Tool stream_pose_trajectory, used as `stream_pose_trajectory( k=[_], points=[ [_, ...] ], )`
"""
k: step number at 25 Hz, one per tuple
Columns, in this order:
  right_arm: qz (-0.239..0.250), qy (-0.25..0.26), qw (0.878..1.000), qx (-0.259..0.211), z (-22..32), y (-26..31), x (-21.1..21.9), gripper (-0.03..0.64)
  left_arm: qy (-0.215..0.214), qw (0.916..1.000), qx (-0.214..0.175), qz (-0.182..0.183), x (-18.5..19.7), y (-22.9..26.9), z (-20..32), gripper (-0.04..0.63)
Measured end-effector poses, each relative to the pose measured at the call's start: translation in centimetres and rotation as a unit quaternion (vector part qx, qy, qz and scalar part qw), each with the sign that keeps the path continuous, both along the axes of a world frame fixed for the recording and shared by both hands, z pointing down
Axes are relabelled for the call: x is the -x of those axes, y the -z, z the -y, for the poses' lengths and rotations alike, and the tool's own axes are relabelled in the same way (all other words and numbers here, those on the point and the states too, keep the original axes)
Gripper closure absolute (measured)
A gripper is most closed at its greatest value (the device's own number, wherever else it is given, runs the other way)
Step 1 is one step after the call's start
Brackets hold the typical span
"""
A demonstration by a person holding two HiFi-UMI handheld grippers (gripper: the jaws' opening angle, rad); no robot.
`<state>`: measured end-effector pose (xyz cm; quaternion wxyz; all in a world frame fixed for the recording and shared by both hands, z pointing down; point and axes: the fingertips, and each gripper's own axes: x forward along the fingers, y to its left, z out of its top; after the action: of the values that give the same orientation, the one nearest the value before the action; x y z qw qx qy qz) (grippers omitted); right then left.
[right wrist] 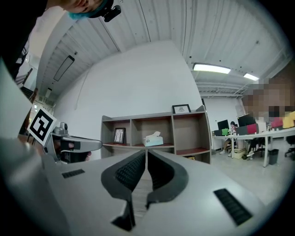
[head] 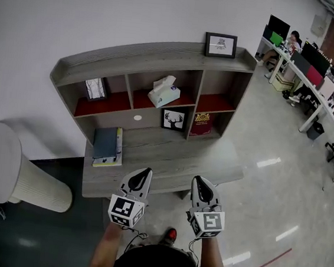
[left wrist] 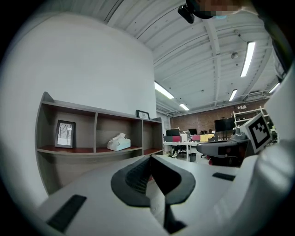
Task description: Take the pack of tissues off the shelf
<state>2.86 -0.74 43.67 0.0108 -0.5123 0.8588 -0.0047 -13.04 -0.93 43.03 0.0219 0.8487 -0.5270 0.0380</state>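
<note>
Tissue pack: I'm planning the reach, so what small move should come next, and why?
Probably advance the right gripper toward the tissue pack in the middle upper compartment of the shelf: it and the left gripper are shut, empty, well short of it.

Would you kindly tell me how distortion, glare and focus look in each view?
Head view: even light, the shelf bowed by the lens, glare streaks on the floor. Left gripper view: heavy fisheye, dark corners, the tissue pack sharp. Right gripper view: same fisheye, a blown-out ceiling light.

Nothing can be read: the gold print on the dark red box [head: 202, 123], at four o'clock in the grey wooden shelf [head: 133, 58], is too small.
</note>
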Motion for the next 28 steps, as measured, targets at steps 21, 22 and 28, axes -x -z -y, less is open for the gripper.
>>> stream_pose_trajectory(
  k=[21,22,28],
  points=[
    [0.012,0.032,0.999,0.009,7.7,-2.0,-3.1,0.577,0.030,0.9993,0.019,0.015,-3.6,-1.5,6.9,0.588],
    [0.011,0.030,0.999,0.008,8.2,-2.0,-3.1,0.577,0.028,0.9993,0.020,0.015,-3.6,-1.6,7.6,0.588],
    [0.012,0.008,1.000,0.013,11.8,-1.8,-2.9,0.577,0.013,0.9997,0.015,0.016,-3.2,-0.8,11.9,0.588]
  ],
)
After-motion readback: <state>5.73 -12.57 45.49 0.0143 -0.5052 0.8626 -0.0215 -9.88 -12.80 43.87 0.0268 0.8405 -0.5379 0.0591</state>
